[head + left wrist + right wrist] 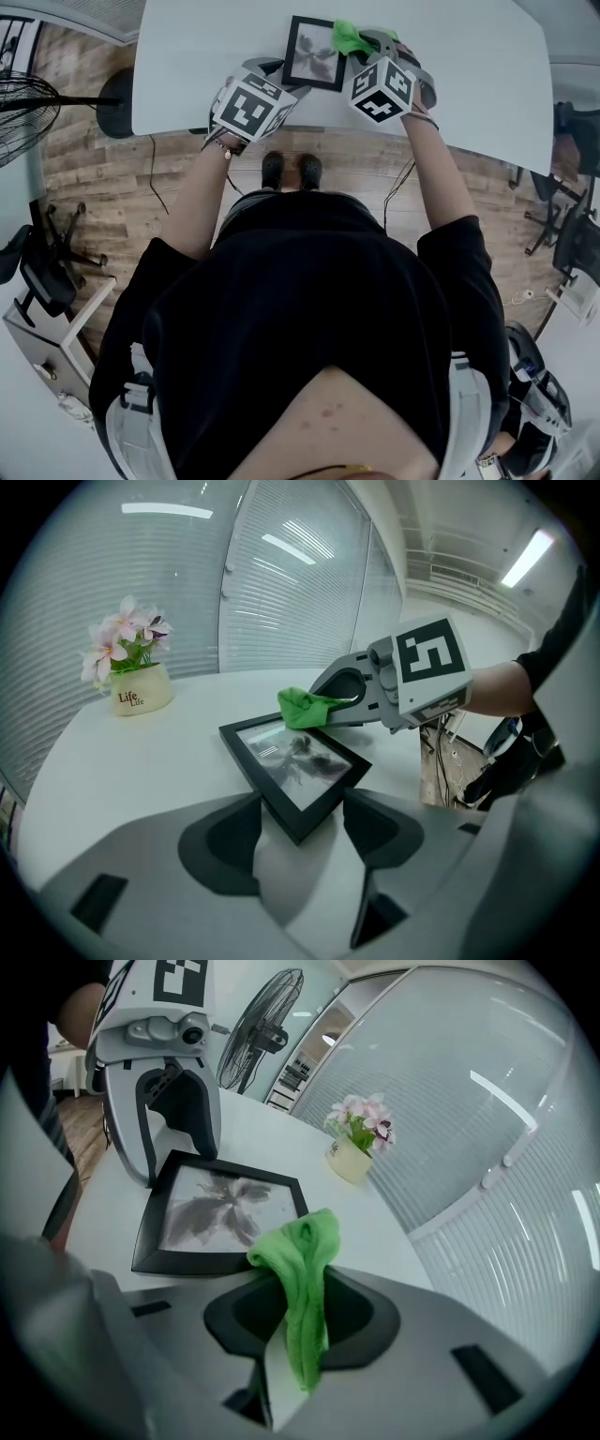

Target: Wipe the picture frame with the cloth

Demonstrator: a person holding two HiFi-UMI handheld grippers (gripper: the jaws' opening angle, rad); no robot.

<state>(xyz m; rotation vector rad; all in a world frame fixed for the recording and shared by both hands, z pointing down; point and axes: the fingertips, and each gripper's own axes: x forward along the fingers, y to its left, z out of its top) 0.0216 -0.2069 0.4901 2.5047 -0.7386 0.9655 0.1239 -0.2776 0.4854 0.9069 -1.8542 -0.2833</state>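
Standing at the white desk (pixel 187 66), a person holds one gripper in each hand. The left gripper (pixel 302 808) has its jaws apart, and one corner of the picture frame (pixel 295 761) pokes in between them. The jaws do not seem to squeeze it. I think they sit there like a fence, so the frame cannot slide when it gets rubbed.

The right gripper (pixel 302 1283) has its jaws closed tight on the green cloth (pixel 300 1237). A fat bunch of cloth sticks out past the jaws, so the soft part meets the frame and the hard jaws do not. The cloth sits at the frame's black edge, on the corner across from the left gripper.

The frame lies flat on the desk, close to the person's side, with a grey flower picture under its glass. Only the left gripper covers a bit of it, so that corner looks hard to reach.

Farther back on the desk stands a little flower pot (pixel 141 688) with pink flowers, well apart from the frame and not in the way. Past the desk a standing fan (pixel 258 1026) is on the floor, and white blinds (pixel 281 592) curve behind.
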